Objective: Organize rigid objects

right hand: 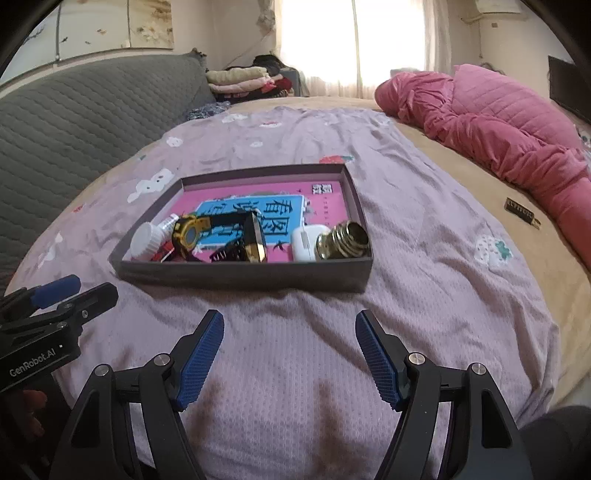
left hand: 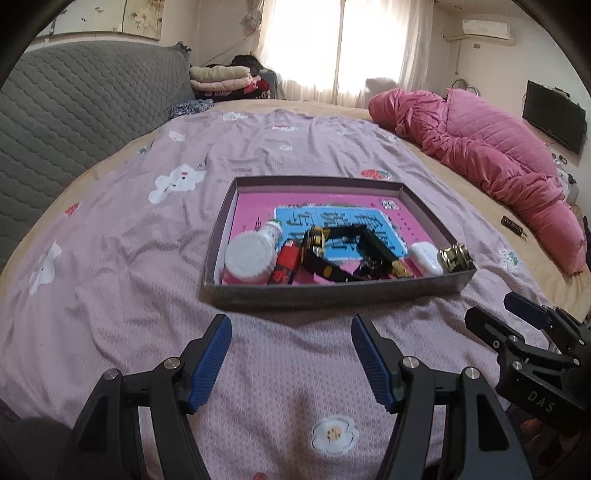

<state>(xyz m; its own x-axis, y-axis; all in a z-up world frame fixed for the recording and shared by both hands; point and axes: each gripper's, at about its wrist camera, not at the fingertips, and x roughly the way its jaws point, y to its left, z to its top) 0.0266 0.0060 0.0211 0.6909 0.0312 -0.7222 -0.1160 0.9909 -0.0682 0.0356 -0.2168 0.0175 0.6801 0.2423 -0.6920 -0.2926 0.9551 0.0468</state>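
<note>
- Oddly, each camera catches the other tool: the left wrist view has the right gripper [left hand: 532, 314] at its right edge, and the right wrist view has the left gripper [right hand: 74, 290] at its left edge, with fingertips of a hand [right hand: 31, 410] beneath it.
- Only the left wrist view shows the wall television [left hand: 556, 116] and the air conditioner [left hand: 485, 29].
- Both tongs stand wide and hold nothing, hovering over the lilac bedsheet [left hand: 147, 258] by the near edge of the bed.
- A shallow grey box [left hand: 332, 291] sits mid-bed, its floor lined with a pink and blue printed card [right hand: 266, 206].
- Along the box's near wall, from the left corner: a white bottle [left hand: 251, 254] on its side, a red lighter [left hand: 286, 260], a black and yellow watch [right hand: 190, 232], a dark faceted block [right hand: 255, 236], a white case [left hand: 424, 258], and a brass-coloured threaded fitting [right hand: 343, 240] in the right corner.
- The right wrist view shows the watch face and the fitting's threads more plainly.
- A small dark and gold item [right hand: 521, 210] lies outside the box near the bed's right edge, beside a pink quilt [left hand: 480, 144].
</note>
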